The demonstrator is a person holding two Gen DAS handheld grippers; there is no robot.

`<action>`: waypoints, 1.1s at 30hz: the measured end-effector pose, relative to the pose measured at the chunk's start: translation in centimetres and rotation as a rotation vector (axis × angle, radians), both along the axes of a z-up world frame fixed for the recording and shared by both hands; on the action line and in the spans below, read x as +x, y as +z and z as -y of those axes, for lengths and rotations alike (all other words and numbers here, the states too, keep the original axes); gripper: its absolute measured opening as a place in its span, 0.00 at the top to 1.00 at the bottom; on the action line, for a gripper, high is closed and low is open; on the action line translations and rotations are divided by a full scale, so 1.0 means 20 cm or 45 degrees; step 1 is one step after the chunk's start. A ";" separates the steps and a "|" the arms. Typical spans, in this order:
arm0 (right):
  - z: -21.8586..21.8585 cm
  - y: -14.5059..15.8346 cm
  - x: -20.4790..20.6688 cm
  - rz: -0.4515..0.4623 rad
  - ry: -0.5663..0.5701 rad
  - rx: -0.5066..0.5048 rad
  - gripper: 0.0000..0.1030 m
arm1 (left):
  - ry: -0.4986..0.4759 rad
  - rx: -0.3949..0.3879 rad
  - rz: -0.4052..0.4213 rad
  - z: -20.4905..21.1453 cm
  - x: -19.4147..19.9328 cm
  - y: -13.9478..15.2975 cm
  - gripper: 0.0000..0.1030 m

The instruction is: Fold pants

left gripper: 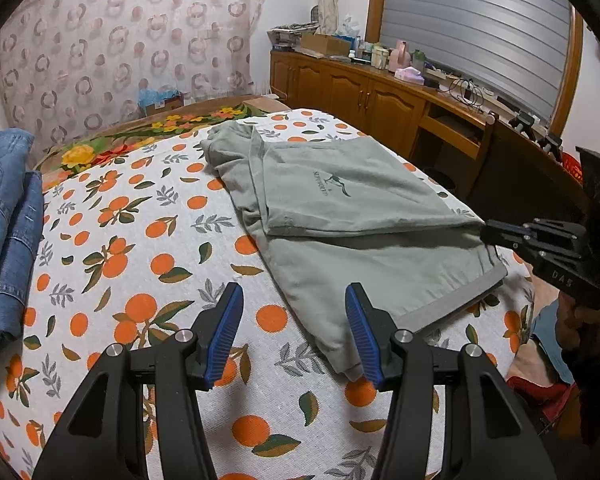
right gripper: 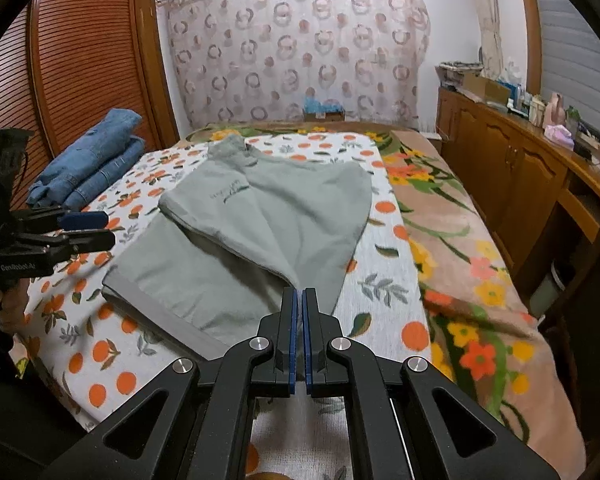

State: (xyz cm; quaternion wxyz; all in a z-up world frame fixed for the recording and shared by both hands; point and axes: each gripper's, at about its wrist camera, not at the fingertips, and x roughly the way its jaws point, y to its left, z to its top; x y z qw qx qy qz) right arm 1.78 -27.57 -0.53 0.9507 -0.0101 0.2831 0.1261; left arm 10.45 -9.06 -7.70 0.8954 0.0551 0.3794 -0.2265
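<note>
Two grippers over the bed [right gripper: 452, 240]. My right gripper [right gripper: 300, 294] is clamped on a fold of the grey pants [left gripper: 340, 200], at their right edge near the bed's near end; long axis runs toward the headboard. My left gripper [left gripper: 294, 312], jaws apart and empty, hovers just off their left edge. Underside of the lifted fold is hidden

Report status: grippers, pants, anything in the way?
Left gripper open, empty. Right gripper shut on grey pants. Folded jeans off to the side.
</note>
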 end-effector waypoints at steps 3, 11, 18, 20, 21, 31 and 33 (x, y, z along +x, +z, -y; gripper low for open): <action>0.01 0.03 0.00 -0.007 -0.008 0.001 0.98 | 0.004 -0.001 0.001 0.00 0.00 0.00 0.47; 0.00 0.10 -0.01 0.010 -0.057 -0.069 0.72 | 0.018 -0.013 0.012 -0.02 0.04 0.01 0.47; -0.10 0.13 0.10 -0.018 -0.035 -0.134 0.63 | 0.049 -0.020 0.014 -0.05 0.12 0.02 0.47; -0.13 0.15 0.13 -0.024 -0.036 -0.140 0.60 | 0.055 -0.021 0.014 -0.07 0.13 0.02 0.47; -0.15 0.16 0.13 -0.015 -0.029 -0.129 0.56 | 0.058 -0.023 0.015 -0.07 0.14 0.03 0.47; -0.23 0.21 0.23 0.013 0.044 -0.077 0.41 | 0.094 -0.036 0.023 -0.15 0.20 0.06 0.47; -0.25 0.20 0.26 -0.006 0.085 -0.069 0.41 | 0.098 -0.034 0.026 -0.17 0.21 0.06 0.47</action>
